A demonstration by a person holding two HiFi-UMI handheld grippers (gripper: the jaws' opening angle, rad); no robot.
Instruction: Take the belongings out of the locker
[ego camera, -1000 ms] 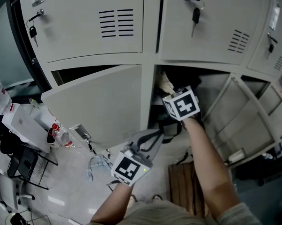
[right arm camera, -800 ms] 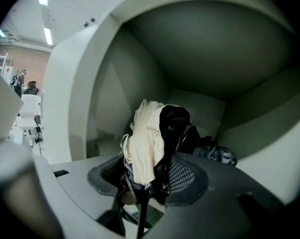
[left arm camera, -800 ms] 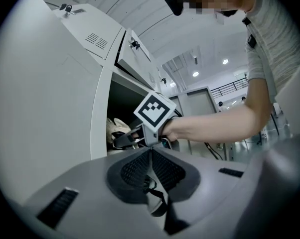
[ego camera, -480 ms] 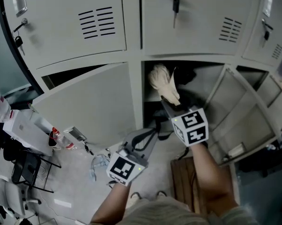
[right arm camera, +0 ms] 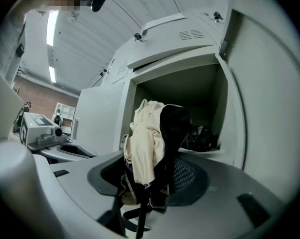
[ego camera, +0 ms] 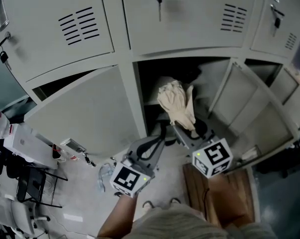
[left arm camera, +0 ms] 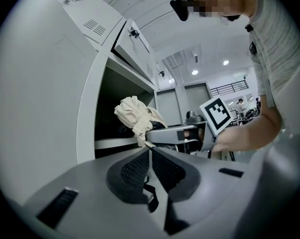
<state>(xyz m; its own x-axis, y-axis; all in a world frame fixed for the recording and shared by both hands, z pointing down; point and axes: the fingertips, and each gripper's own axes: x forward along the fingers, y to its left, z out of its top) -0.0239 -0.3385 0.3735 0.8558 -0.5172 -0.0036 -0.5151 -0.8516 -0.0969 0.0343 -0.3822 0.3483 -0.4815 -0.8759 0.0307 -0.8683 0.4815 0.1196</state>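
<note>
Facing grey lockers (ego camera: 155, 29), the right hand-held gripper (ego camera: 182, 132) clamps cream-and-black clothing (ego camera: 176, 103) at the open compartment (ego camera: 147, 83)'s front edge; the left hand-held gripper (ego camera: 160, 140) is closed.

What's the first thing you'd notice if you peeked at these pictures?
A crumpled cream cloth bundle, with something black bunched against it, sticks up from the right gripper. It is clamped in that gripper's jaws at the mouth of the open grey metal locker. Beside it, to the left, the left gripper has its jaws shut on nothing.
</note>
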